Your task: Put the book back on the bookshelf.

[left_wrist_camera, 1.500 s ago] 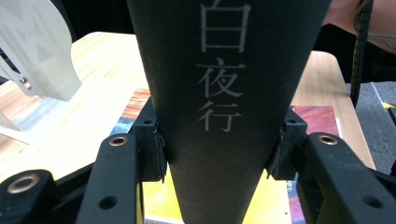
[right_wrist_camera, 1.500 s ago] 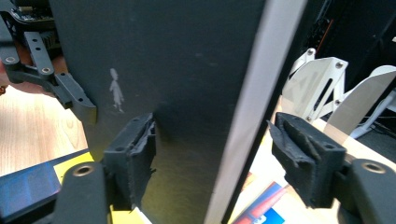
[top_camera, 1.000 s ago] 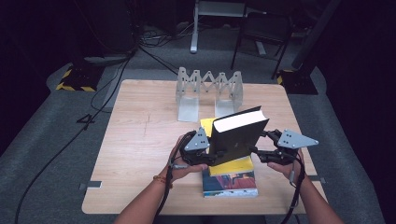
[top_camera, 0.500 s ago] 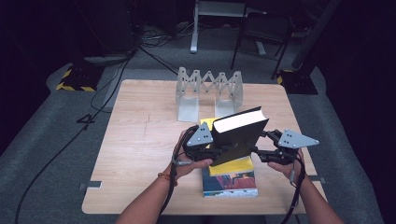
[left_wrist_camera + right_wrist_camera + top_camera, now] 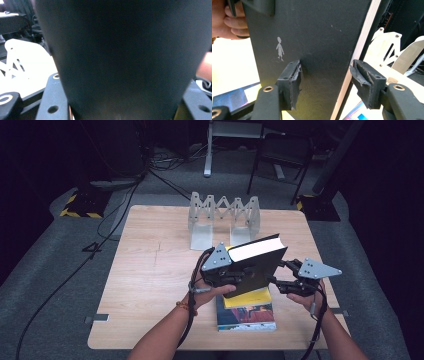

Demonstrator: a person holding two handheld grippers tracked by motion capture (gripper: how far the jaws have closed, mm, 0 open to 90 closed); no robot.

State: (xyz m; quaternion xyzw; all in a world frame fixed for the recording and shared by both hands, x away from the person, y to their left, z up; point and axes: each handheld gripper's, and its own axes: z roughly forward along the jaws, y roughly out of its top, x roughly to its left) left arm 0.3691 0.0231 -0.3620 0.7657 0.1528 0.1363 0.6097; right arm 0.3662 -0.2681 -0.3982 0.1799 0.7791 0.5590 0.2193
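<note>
**Q.** What are the jaws doing?

**A.** The left gripper (image 5: pixel 125 107) has its jaws clamped across the black book (image 5: pixel 257 265). The cover sits between the two jaw bodies in the left gripper view. These jaws have just been opening slightly with the book between them. The right gripper (image 5: pixel 329 85) straddles the book's other end and has just been closing a little. One pad lies on the cover and the other sits just beside the white page edge. Whether that second pad presses cannot be told.

**Q.** Where is the book, and which step is this?

**A.** It is lifted off the worktop (image 5: pixel 155 270) and tilted, with its page edge towards twelve o'clock. The step appears to be the carry after the pick-up, with the book raised clear of the pile.

**Q.** What does the next move call for?

**A.** Probably a firm two-sided hold. The book would then travel towards twelve o'clock, be turned upright and be lowered into a bay of the white folding rack (image 5: pixel 222 217).

**Q.** What lies around it, and what obstructs?

**A.** A yellow book (image 5: pixel 247 297) rests on a colourful book (image 5: pixel 245 315) directly beneath, at six o'clock. The rack's dividers are the likely obstacle because the thick book must enter between two of them. Cables (image 5: pixel 125 205) on the floor beyond the worktop are well apart.
</note>
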